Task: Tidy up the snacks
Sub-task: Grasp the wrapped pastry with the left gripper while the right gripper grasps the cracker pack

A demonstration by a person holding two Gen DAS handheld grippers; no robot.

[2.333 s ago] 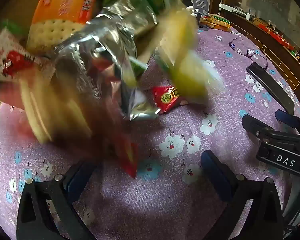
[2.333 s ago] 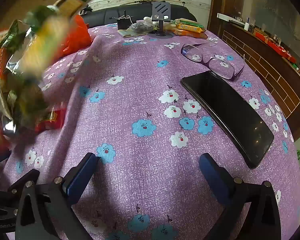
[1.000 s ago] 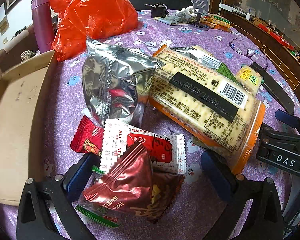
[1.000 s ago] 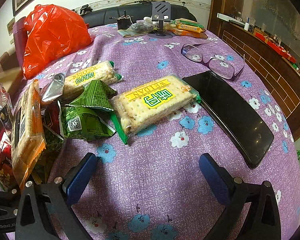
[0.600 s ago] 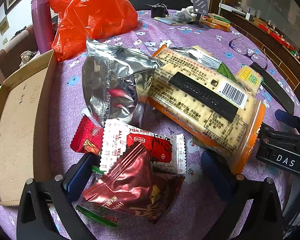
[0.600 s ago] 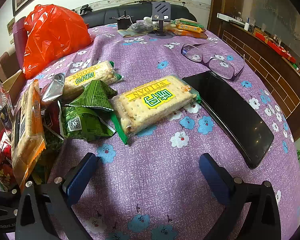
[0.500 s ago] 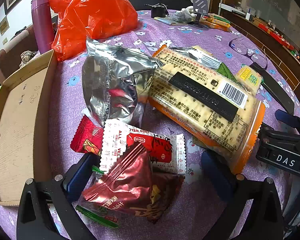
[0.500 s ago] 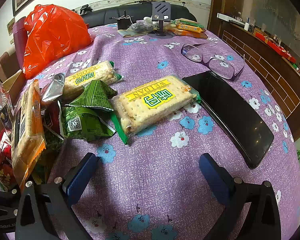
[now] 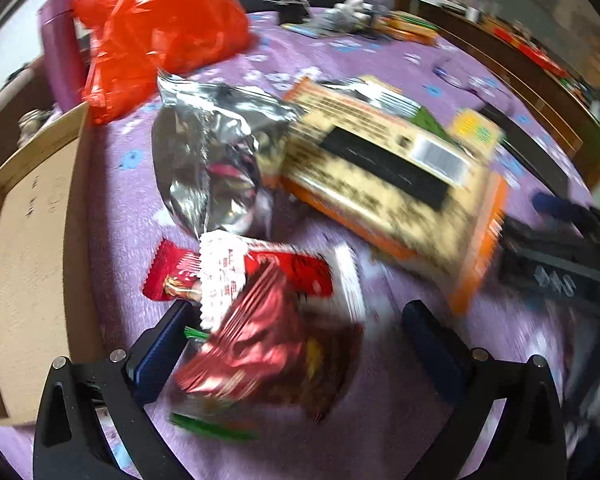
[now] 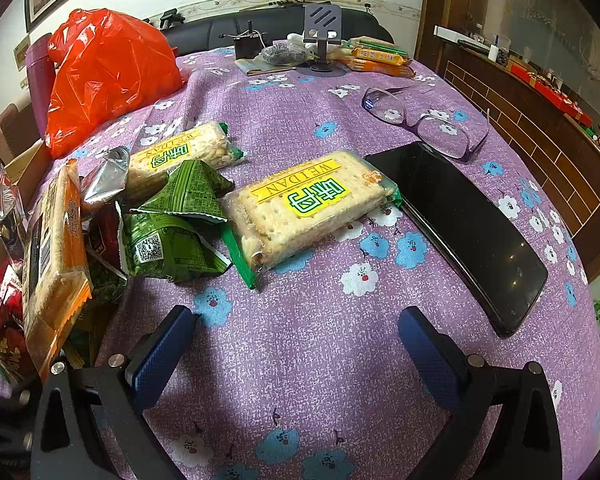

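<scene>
A heap of snacks lies on the purple flowered tablecloth (image 10: 300, 380). In the left wrist view, blurred by motion, a dark red foil packet (image 9: 268, 352) lies between the tips of my open left gripper (image 9: 296, 332), over a red-and-white wrapper (image 9: 260, 264). Behind them stand a silver bag (image 9: 208, 160) and an orange cracker pack (image 9: 384, 184). In the right wrist view a yellow-label cracker pack (image 10: 308, 208), green packets (image 10: 172, 236) and a second cracker pack (image 10: 180, 156) lie ahead of my open, empty right gripper (image 10: 292, 336).
A cardboard box (image 9: 24, 240) lies open at the left. A red plastic bag (image 10: 104, 72) and a purple bottle (image 9: 62, 64) stand at the back left. A black phone (image 10: 464, 228) and glasses (image 10: 424, 124) lie right of the snacks. A phone stand (image 10: 320, 36) is at the far edge.
The snacks spilled onto the cloth and settled; the box was set down at the left. Now the left wrist view is blurred and shifted slightly. The right gripper has not moved.
</scene>
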